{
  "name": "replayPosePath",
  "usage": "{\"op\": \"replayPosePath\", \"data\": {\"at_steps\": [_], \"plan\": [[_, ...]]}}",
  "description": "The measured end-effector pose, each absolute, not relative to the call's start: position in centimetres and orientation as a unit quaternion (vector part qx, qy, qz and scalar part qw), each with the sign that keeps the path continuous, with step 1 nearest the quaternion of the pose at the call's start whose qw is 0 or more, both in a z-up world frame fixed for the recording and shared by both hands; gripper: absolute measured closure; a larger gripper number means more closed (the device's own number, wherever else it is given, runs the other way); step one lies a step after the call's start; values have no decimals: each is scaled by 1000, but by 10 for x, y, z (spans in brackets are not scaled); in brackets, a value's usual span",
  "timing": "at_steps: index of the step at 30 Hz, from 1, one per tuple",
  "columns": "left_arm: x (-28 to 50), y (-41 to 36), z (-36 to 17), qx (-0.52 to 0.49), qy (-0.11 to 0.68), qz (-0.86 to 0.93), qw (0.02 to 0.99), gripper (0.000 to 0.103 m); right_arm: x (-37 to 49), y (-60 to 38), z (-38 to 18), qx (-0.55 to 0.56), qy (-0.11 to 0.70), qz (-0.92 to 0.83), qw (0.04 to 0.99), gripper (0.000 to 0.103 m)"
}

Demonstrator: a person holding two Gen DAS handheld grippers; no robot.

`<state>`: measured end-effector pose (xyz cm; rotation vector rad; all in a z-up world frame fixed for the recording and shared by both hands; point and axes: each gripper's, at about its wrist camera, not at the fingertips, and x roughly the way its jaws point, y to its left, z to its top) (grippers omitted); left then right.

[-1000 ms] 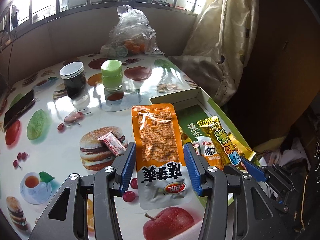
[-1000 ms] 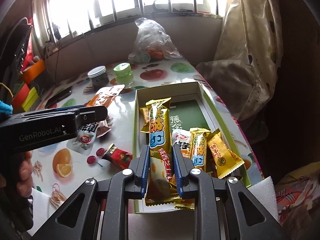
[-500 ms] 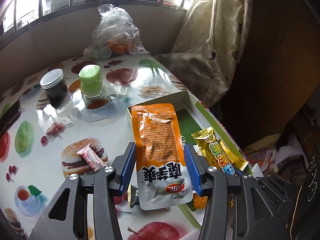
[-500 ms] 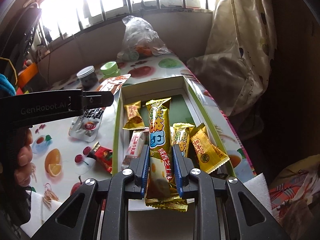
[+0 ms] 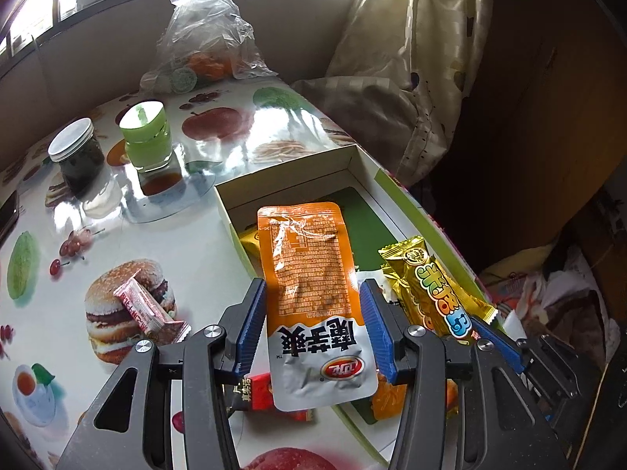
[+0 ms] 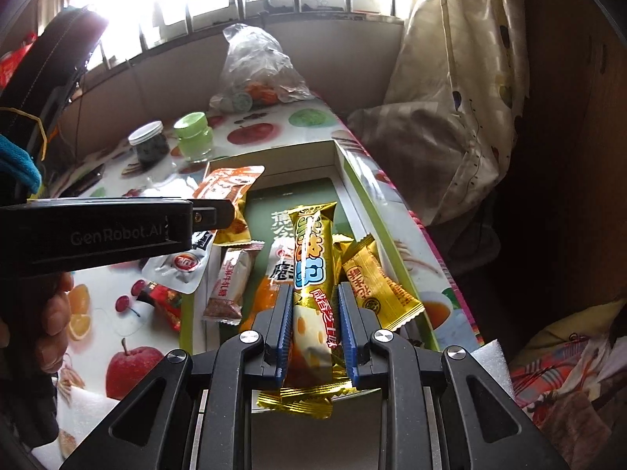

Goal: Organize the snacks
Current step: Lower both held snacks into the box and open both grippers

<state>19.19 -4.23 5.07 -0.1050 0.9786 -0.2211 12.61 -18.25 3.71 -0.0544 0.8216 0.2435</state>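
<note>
My left gripper (image 5: pixel 312 286) is shut on an orange and silver pouch (image 5: pixel 309 258), held over the left wall of an open green and white box (image 5: pixel 290 164). My right gripper (image 6: pixel 314 290) is shut on a long gold bar (image 6: pixel 313 243), which hangs above the snacks in the box (image 6: pixel 274 156). Inside lie a small gold packet (image 6: pixel 376 290), a white nougat packet (image 6: pixel 231 282) and an orange packet. The left wrist view shows the gold bar (image 5: pixel 435 290) to the right of the pouch. A pink nougat wrapper (image 5: pixel 145 309) and a red packet (image 5: pixel 262 387) lie on the table.
At the back of the fruit-print table stand a dark jar with a white lid (image 5: pixel 76 156), a green-lidded jar (image 5: pixel 147 137) and a clear plastic bag (image 5: pixel 203 47). A phone (image 5: pixel 8 215) lies at the left edge. A curtain (image 5: pixel 411 78) hangs beyond the box.
My left gripper has carried the pouch to the right, from over the table to over the box's left wall. The right gripper has shifted a little forward over the box with the bar.
</note>
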Motion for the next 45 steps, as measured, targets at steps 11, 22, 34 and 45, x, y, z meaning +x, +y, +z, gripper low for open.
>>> {"op": "replayPosePath", "data": {"at_steps": [11, 22, 34, 45], "plan": [[198, -54, 43, -38, 476, -106, 872, 53, 129, -189, 34, -27, 396, 106, 912, 82], [201, -62, 35, -32, 485, -109, 867, 52, 128, -191, 32, -29, 390, 103, 915, 81], [201, -65, 34, -29, 488, -111, 865, 51, 129, -192, 34, -35, 389, 95, 916, 70], [197, -65, 35, -31, 487, -113, 865, 51, 126, -192, 32, -34, 393, 92, 914, 56]]}}
